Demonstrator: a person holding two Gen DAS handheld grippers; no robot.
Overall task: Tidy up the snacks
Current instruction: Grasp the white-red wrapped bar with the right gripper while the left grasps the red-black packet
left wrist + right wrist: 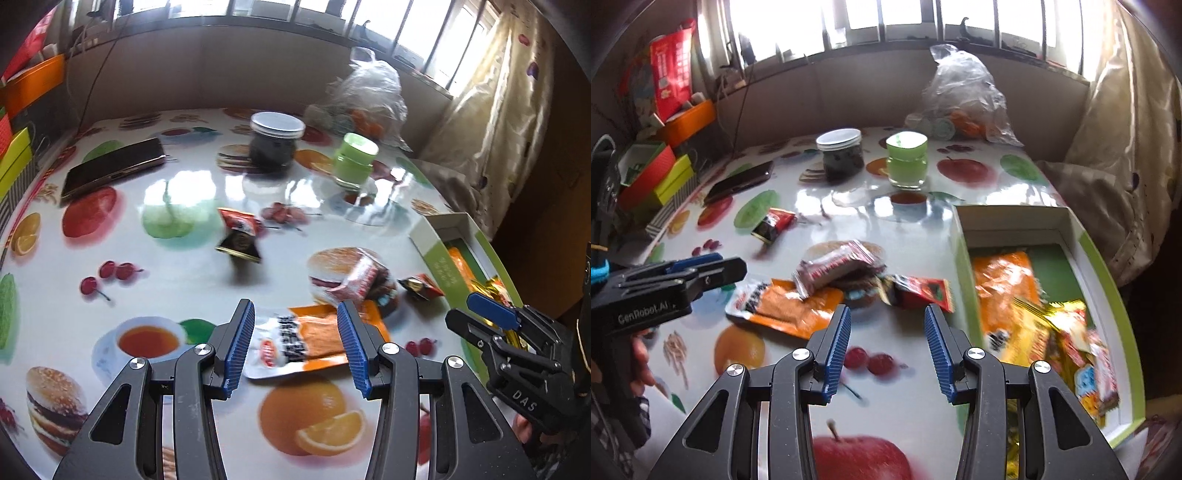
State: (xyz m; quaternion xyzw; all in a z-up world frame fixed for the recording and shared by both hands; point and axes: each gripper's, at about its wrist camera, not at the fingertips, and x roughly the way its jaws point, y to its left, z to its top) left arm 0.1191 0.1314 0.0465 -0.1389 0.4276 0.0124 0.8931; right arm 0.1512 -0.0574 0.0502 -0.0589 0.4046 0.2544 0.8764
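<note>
On a table (207,192) covered with a glossy fruit-and-burger print, we see snacks scattered beside a green-rimmed box (1104,258) at its right edge. Our left claw (295,345) hangs over a flat orange packet (317,334), jaws partly open, the packet lying on the cloth between the blue pads (242,343) with no pad pressing on it. Our right claw (886,343) is likewise partly open and holds nothing; below it we see bare cloth with printed cherries, and the box just to its right. Inside the box lie another orange packet (1001,280), gold wrappers (1056,321) and other sweets. Still out on the table are a pink-and-white wrapped bar (834,267) resting partly on the orange packet, a red wrapper (923,290) just beside it, and a red-and-black sachet (772,223) well apart, nearer the middle. Farther back stand a dark jar (275,142) with a white lid and a green jar (352,160); a phone (114,171) lies at the left, and a clear plastic bag (369,92) sits near the window. Each claw shows at the edge of the other's view, a hand around its grip.
</note>
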